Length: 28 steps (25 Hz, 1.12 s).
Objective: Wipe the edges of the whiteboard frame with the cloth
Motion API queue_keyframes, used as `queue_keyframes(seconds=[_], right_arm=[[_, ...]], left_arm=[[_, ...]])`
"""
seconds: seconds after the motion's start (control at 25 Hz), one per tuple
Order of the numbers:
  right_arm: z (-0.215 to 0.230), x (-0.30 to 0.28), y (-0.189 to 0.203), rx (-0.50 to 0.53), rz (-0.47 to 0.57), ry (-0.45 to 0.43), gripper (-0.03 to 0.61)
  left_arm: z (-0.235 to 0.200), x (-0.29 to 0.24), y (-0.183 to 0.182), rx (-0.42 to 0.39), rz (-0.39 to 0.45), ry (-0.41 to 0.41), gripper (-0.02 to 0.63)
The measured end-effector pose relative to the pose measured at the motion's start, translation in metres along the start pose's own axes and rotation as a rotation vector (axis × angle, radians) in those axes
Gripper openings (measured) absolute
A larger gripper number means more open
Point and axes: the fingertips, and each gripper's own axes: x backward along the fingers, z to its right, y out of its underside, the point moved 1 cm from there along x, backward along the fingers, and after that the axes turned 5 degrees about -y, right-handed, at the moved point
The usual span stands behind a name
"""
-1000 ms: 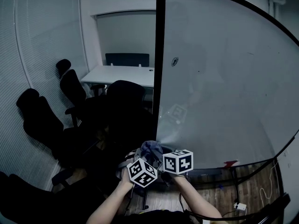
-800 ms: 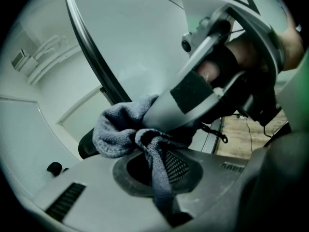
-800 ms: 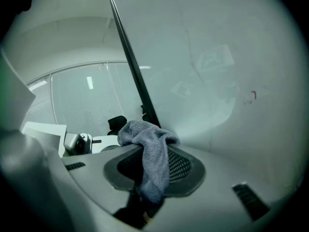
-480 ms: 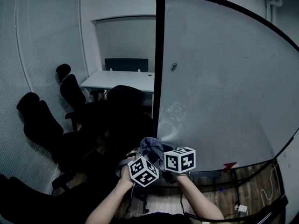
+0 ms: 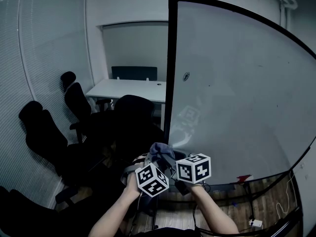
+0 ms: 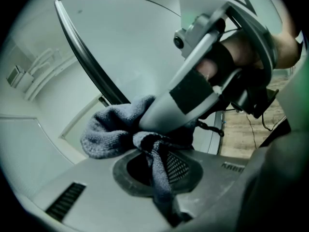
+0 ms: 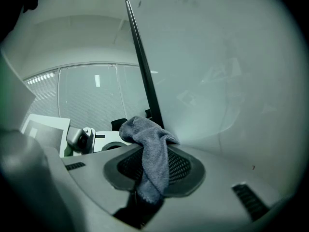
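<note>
1. Head view: the left gripper and right gripper are held side by side, low in the picture. A grey cloth is bunched between them, just beside the lower part of the black left edge of the whiteboard frame. Whether they touch cannot be told. Office chairs and a white desk are seen to the left.
2. Left gripper view: the cloth is clenched between this gripper's jaws, and the right gripper's tip is pressed into the same bundle.
3. Right gripper view: the cloth is draped over one pad and pinched in the closed jaws.
</note>
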Motion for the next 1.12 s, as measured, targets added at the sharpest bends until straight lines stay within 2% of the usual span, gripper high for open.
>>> queue_keyframes(seconds=[0.6,1.12], right_arm=[[-0.007,0.013,-0.038,0.074,-0.049,-0.002,0.098],[-0.023,0.024,-0.088,0.185,-0.024,-0.006,0.098]], left_arm=[[-0.029,0.012,-0.031,-0.079,0.047,-0.063,0.028],[-0.063,0.033,-0.062,-0.121,0.111,-0.13,0.028]])
